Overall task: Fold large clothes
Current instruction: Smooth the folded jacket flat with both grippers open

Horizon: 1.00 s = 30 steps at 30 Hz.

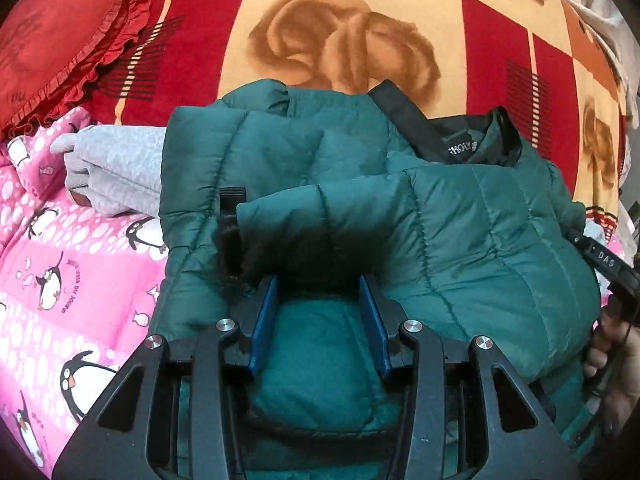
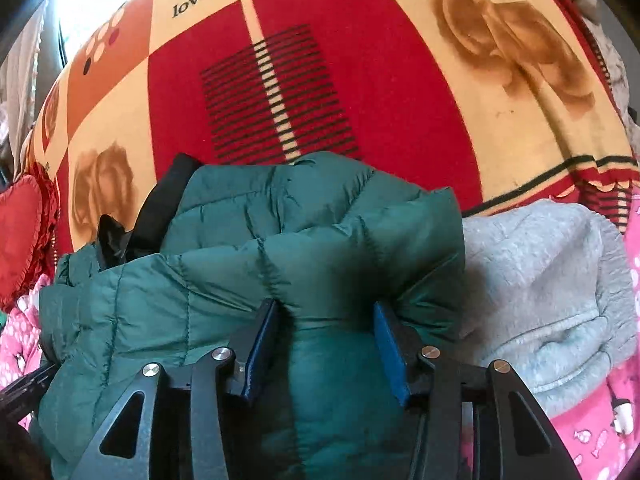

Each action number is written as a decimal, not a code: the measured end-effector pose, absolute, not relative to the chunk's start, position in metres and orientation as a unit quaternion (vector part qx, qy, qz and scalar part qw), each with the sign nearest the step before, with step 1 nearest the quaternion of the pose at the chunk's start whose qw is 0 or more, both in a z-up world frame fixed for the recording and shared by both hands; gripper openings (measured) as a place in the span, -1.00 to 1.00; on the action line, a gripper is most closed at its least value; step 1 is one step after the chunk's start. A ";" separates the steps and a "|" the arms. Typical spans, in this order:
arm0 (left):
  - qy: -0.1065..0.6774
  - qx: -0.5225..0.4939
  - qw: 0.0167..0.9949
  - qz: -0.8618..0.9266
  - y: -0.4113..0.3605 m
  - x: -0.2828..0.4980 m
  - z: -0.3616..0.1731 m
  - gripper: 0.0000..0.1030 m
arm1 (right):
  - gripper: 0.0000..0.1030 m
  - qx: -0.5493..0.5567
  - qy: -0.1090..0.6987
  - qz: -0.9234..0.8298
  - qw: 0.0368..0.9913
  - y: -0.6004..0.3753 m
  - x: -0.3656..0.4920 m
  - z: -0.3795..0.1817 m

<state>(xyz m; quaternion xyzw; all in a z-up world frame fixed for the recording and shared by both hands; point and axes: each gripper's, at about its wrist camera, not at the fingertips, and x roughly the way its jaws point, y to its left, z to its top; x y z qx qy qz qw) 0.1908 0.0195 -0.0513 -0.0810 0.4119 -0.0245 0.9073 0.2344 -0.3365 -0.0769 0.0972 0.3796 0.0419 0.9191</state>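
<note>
Heart cushion: at your far left in the left wrist view lies a red ruffled heart cushion [image 1: 56, 40], on the blanket's edge and partly over the pink cover.
Penguin cover: a pink penguin-print cover [image 1: 72, 264] fills your lower left, under the near side of the clothes.
Grey garment: a folded grey sweatshirt [image 1: 116, 168] rests on the pink cover, touching the jacket's left edge; in the right wrist view the same grey piece [image 2: 540, 292] sits just right of the jacket.
Jacket: the green puffer jacket [image 1: 460, 216] lies bunched in the middle, partly folded over itself, collar and black lining [image 1: 464, 140] turned up toward the blanket. It spans the seam between the pink cover and the blanket.
Left gripper: your left gripper [image 1: 318, 280] has its blue pads either side of a padded fold of the jacket. The fabric fills the gap and both pads press on it, so you are pinching the jacket there.
Blanket: the red and cream rose blanket [image 1: 400, 4], printed "love", stretches behind everything.
Right gripper: your right gripper [image 2: 326, 308] likewise clamps a thick green fold between its pads.
Right hand: at the right edge of the left wrist view your right hand [image 1: 612, 364] shows, holding a black handle.
</note>
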 end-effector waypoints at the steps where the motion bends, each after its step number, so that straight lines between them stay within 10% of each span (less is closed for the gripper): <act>1: 0.413 -0.079 0.907 -0.023 0.019 0.191 -0.052 -0.20 | -0.08 0.096 0.379 0.043 0.919 -0.336 0.234 -0.077; 13: 0.413 -0.104 0.904 -0.037 0.025 0.190 -0.050 -0.17 | -0.03 0.051 0.347 0.105 0.931 -0.265 0.204 -0.019; 30: 0.410 -0.106 0.902 -0.082 0.017 0.194 -0.049 0.55 | 0.41 0.005 0.403 0.121 0.907 -0.228 0.217 -0.074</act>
